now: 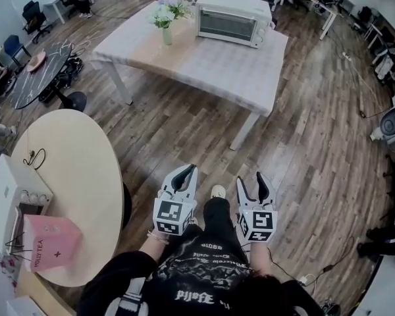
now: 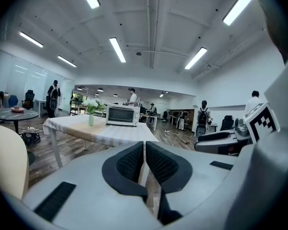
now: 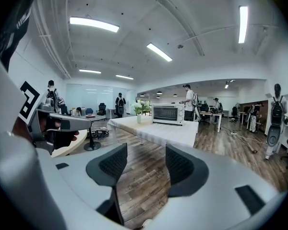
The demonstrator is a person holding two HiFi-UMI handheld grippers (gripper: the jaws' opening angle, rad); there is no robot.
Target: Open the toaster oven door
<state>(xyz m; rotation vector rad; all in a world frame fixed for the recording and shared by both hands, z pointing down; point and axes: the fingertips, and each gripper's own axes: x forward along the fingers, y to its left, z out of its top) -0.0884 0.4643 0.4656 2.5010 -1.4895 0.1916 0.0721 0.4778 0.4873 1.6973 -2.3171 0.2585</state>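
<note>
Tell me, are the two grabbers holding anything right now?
No, nothing is held. The left gripper has its jaws together with nothing between them. The right gripper has its jaws apart and empty. The toaster oven sits far off.

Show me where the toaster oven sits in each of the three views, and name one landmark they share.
Head view: toaster oven at top centre, on the far side of the cloth-covered table.
Left gripper view: toaster oven small, left of centre.
Right gripper view: toaster oven just right of centre.
Shared landmark: the vase of flowers, left of the oven in all three.
</note>
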